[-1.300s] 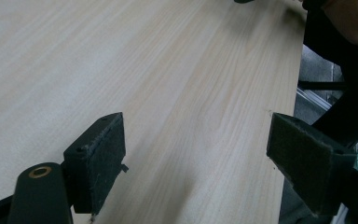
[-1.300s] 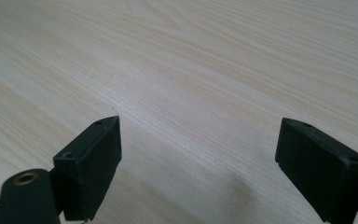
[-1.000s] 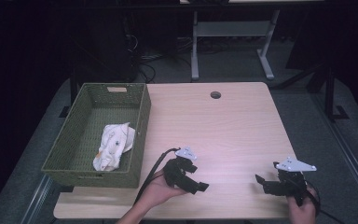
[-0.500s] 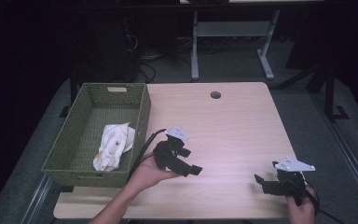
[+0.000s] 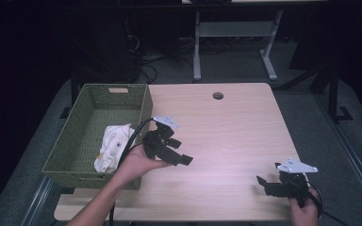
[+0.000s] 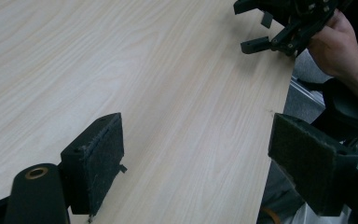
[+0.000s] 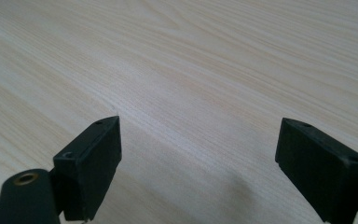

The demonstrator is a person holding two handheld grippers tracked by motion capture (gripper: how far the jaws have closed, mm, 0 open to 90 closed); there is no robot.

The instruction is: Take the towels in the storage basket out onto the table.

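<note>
High view shows the left gripper (image 5: 181, 157) raised near the desk's (image 5: 231, 136) left edge, jaws spread and empty, just beside the green basket (image 5: 143, 106), where a white cloth (image 5: 111, 146) lies bunched on the floor toward its near end. The right gripper (image 5: 268, 183) sits low at the desk's near right corner, jaws also spread. Reaching for the cloth, the left gripper's trailing cable could catch the basket's rim and drag it; a shallow pinch might snag only a fold, letting the cloth slip free.
</note>
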